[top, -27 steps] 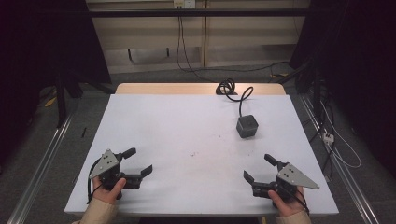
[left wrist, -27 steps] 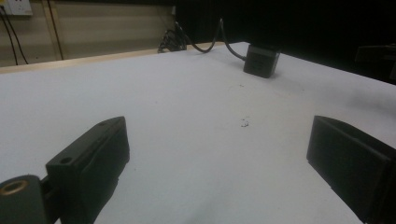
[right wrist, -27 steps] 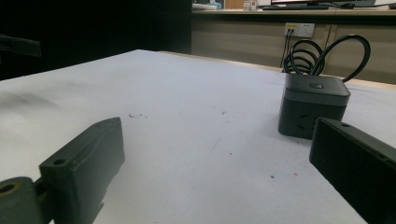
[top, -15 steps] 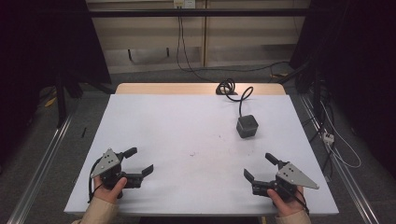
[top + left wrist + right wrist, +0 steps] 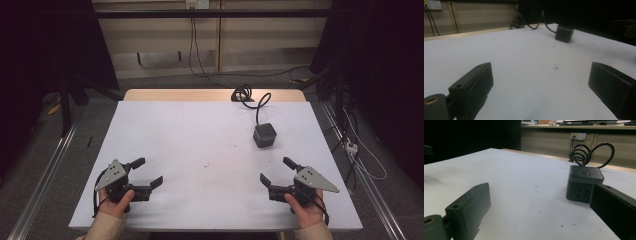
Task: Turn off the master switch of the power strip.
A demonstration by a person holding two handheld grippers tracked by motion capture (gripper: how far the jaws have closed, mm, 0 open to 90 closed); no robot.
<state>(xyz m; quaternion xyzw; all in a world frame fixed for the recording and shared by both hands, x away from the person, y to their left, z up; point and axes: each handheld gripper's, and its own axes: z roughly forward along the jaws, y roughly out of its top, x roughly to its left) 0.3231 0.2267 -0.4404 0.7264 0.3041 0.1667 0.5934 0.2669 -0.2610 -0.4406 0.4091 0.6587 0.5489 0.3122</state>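
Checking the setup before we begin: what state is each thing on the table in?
Left gripper: open, empty.
Right gripper: open, empty.
Cube power socket: upright on the table, untouched.
Its cable: coiled at the far edge.

A power cube [image 5: 264,135] sits on the tabletop [image 5: 200,145] toward its far right corner. Its cable [image 5: 248,96] runs back to the far edge and coils there. The left gripper [image 5: 148,172] lies near the near left corner, the right gripper [image 5: 278,171] near the near right corner, well apart.
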